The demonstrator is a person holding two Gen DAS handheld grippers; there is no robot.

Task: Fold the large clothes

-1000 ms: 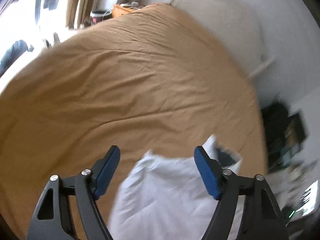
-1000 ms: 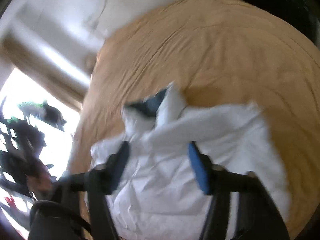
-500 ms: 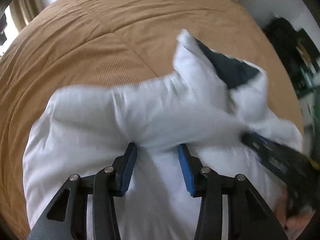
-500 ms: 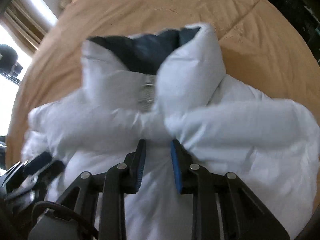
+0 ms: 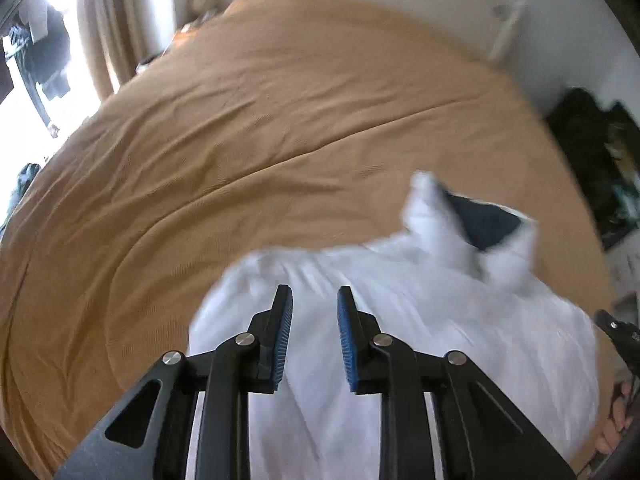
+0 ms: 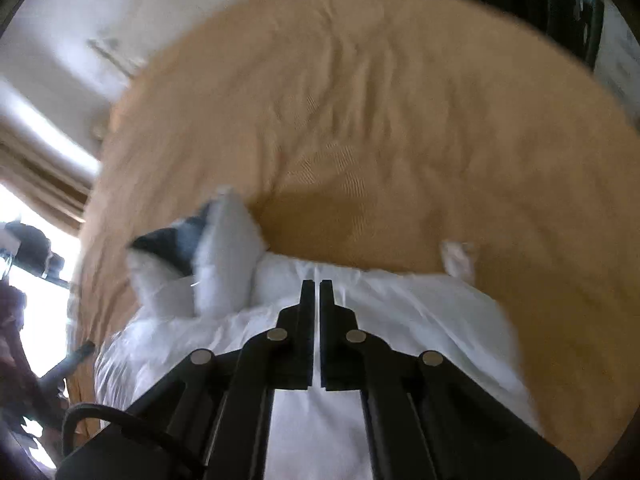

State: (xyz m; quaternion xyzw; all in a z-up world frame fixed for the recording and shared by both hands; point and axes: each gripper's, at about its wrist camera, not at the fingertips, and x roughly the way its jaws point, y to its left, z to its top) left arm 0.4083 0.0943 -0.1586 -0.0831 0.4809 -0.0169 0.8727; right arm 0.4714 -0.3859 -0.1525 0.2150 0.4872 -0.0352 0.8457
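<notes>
Left wrist view, left claw (image 5: 314,300) narrower than before, closing over white jacket (image 5: 440,312), right claw (image 6: 314,292) now shut.

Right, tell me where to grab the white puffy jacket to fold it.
Probably the white jacket at its shoulder edge beside the upright collar, coming from above: that edge forms a raised ridge on the bedspread, while the padded body lies flat.

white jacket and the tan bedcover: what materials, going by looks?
White jacket: probably padded synthetic shell, matte to faintly sheeny; puffy collar, fine crinkles, dark lining inside the collar. Tan bedcover: looks like woven cotton-type fabric, matte; fine ribbed texture, soft wrinkles. Motion blur leaves both uncertain.
</notes>
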